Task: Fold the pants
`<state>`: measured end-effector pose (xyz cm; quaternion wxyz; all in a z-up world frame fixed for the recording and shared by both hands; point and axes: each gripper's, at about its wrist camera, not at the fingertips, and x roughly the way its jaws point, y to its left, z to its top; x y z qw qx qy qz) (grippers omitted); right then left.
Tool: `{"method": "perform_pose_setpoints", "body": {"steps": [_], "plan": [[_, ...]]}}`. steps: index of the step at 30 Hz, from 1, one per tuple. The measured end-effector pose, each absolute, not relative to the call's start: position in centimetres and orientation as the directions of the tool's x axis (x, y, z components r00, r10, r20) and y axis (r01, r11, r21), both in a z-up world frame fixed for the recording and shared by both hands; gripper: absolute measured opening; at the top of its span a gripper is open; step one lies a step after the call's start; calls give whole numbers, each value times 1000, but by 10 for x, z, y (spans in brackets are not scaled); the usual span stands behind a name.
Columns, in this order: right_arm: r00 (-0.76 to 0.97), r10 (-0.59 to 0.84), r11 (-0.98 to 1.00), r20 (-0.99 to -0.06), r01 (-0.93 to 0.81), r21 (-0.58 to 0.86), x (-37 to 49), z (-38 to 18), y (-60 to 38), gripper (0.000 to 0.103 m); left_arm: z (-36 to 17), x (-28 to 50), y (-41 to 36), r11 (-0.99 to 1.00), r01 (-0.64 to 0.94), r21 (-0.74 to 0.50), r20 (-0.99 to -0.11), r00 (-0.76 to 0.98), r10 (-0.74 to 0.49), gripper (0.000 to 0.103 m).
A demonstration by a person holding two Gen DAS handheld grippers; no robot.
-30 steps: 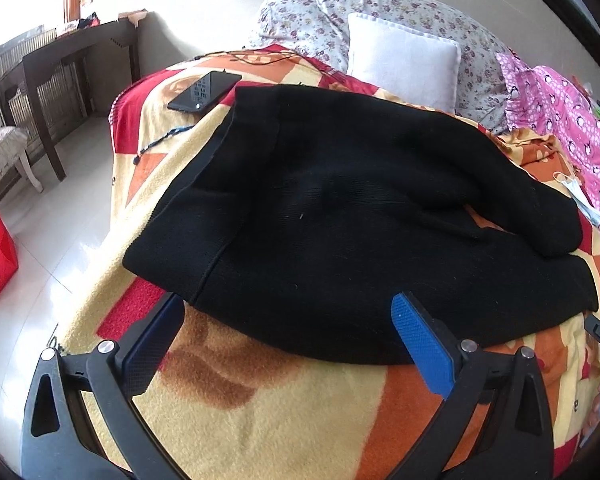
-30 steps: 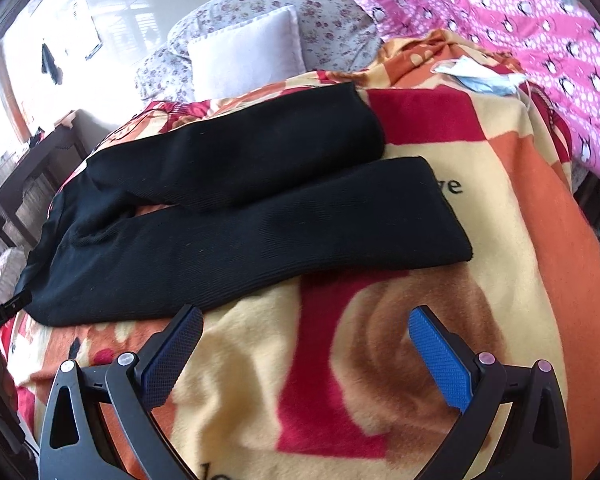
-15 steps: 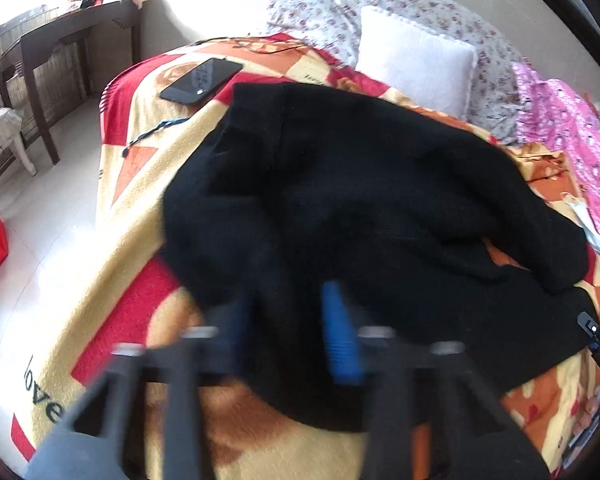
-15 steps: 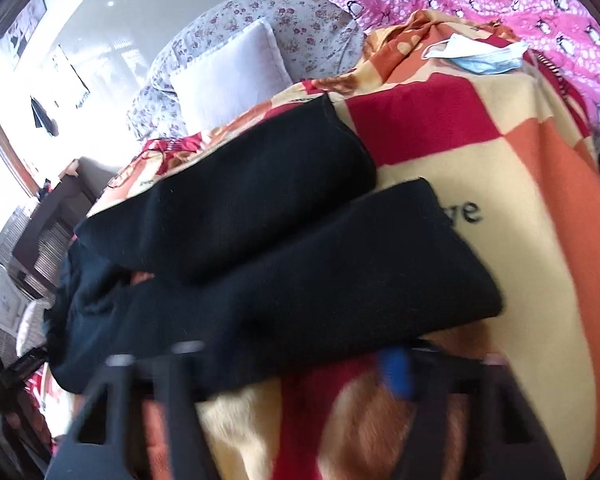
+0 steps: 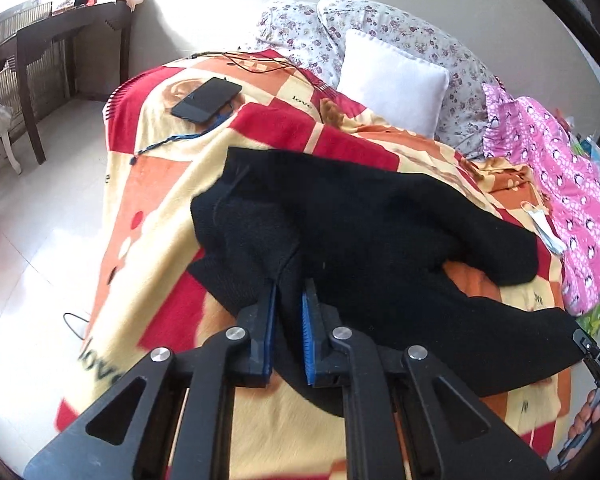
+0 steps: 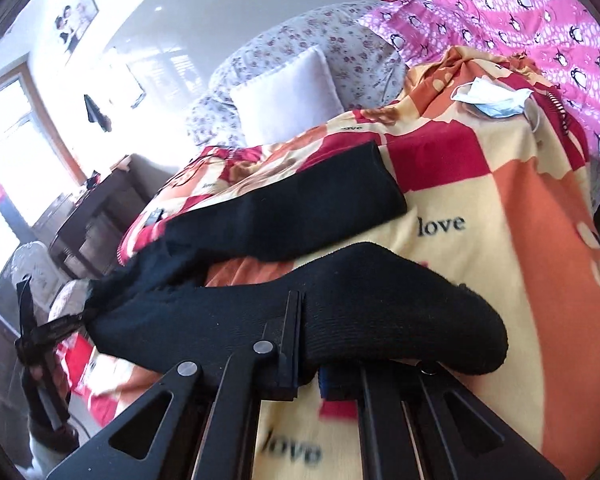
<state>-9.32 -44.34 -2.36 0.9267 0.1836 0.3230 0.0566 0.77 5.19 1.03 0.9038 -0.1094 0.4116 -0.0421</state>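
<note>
Black knit pants (image 5: 380,240) lie across a red, orange and cream blanket (image 5: 152,216) on a bed. My left gripper (image 5: 289,292) is shut on the near edge of the waist end and lifts it, bunching the cloth. In the right wrist view the two legs lie side by side; my right gripper (image 6: 306,320) is shut on the near leg (image 6: 380,316) close to its cuff and holds it raised off the blanket (image 6: 512,248). The far leg (image 6: 300,208) lies flat.
A black phone (image 5: 206,100) with a cable lies on the blanket's far left. A white pillow (image 5: 392,80) and floral pillows are at the head. A pink penguin quilt (image 5: 560,184) and a face mask (image 6: 492,98) lie at the right. A dark desk (image 5: 60,40) stands at left.
Both grippers were open in front of the pants; they moved onto the near edge and closed on the cloth. The waist and near leg are now lifted and bunched.
</note>
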Motion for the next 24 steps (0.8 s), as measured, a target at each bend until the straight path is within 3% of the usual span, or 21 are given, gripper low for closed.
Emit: {"method": "perform_pose_setpoints", "body": {"steps": [1,3,4,8,11,13,16,17,18,19,24], "plan": [[773,225,930,-593,12,368,-100,-25,-442,9,7,3,54,978,-16,-210,-746,649,-150,9],[726,206,947,-656,23,321,-108,-38,-438,26,-6,1,58,987,-42,-156,-773,627,-96,10],[703,182,955,-688,42,295,-110,-47,-439,43,-14,0,62,989,-61,-135,-786,614,-69,10],[665,85,944,-742,184,273,-128,-72,-467,48,-21,-11,80,986,-120,-111,-802,597,-18,10],[671,0,914,-741,301,273,-140,-70,-500,64,-8,-21,89,987,-131,-96,-776,630,8,10],[671,-6,903,-742,323,285,-136,-71,-514,65,1,-23,85,989,-121,-86,-756,654,14,10],[678,59,889,-732,298,348,-120,-85,-517,65,9,-24,70,993,-75,-89,-741,671,-16,17],[687,72,895,-723,275,350,-116,-87,-513,57,9,-24,65,994,-59,-87,-740,672,-25,25],[697,64,913,-714,248,324,-110,-88,-507,43,9,-23,58,995,-41,-87,-739,673,-37,35],[692,63,925,-720,230,303,-104,-90,-501,4,9,-19,53,996,-28,-89,-737,675,-47,40],[733,-38,962,-679,210,173,-99,-68,-484,6,3,-10,31,993,7,-115,-733,675,-89,59]]}}
